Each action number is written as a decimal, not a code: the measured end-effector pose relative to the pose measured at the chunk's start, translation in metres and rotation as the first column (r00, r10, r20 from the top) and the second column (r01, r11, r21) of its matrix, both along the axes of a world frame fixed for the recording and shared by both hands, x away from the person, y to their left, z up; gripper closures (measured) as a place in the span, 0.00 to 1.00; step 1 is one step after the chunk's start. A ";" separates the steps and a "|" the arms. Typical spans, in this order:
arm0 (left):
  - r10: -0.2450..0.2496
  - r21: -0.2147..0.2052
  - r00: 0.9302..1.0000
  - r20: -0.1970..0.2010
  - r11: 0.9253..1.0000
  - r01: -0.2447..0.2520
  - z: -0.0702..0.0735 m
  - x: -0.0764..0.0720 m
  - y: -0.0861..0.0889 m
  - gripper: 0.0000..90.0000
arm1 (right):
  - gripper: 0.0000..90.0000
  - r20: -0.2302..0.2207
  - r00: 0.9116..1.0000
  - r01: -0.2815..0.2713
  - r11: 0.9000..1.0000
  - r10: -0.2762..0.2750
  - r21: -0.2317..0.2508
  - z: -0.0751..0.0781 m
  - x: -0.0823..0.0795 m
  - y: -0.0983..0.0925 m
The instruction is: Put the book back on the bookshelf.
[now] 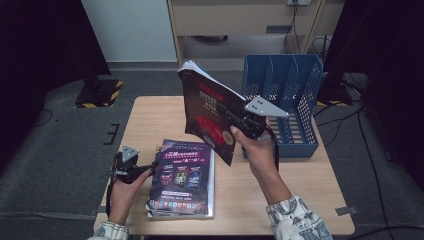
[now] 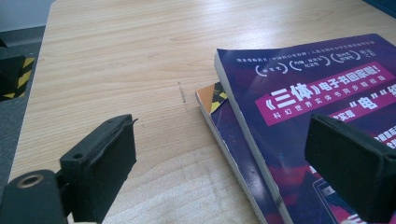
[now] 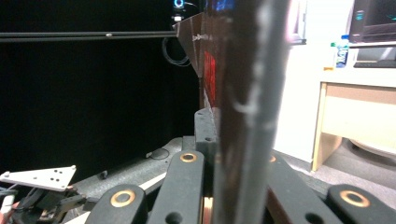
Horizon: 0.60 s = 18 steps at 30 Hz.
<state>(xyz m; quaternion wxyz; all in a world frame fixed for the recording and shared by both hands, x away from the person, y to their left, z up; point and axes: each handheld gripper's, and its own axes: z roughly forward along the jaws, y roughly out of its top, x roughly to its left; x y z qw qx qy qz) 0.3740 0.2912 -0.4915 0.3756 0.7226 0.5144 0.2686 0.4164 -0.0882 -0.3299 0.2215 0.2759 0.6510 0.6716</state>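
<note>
the right gripper (image 1: 239, 120), jaws pinching the dark magazine (image 1: 207, 112) upright above the surface (image 1: 150, 115), has the blue file rack (image 1: 285, 95) just to its right, while the left gripper (image 1: 131, 167) rests with jaws spread.

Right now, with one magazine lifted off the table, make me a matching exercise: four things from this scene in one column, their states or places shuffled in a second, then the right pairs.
Things:
1. dark red-and-black magazine
2. purple glossy magazine
3. blue mesh plastic file rack
4. left gripper

States or places:
A. stands on the light wooden table's far right part
B. jaws open, at the stack's left edge
C. held up in the air, clamped by the right gripper
D. lies flat on top of a stack

Pairs: 1-C, 2-D, 3-A, 4-B
</note>
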 end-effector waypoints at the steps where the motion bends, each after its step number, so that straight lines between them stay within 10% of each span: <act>1: -0.001 0.001 1.000 0.000 1.000 0.001 0.000 0.000 0.000 0.10 | 0.97 -0.008 1.000 0.008 1.000 -0.008 0.000 0.001 0.001 -0.002; 18: 0.007 0.003 1.000 0.010 1.000 -0.007 0.001 -0.001 0.002 0.09 | 0.97 0.005 0.999 0.052 0.998 -0.052 -0.032 0.038 0.009 -0.005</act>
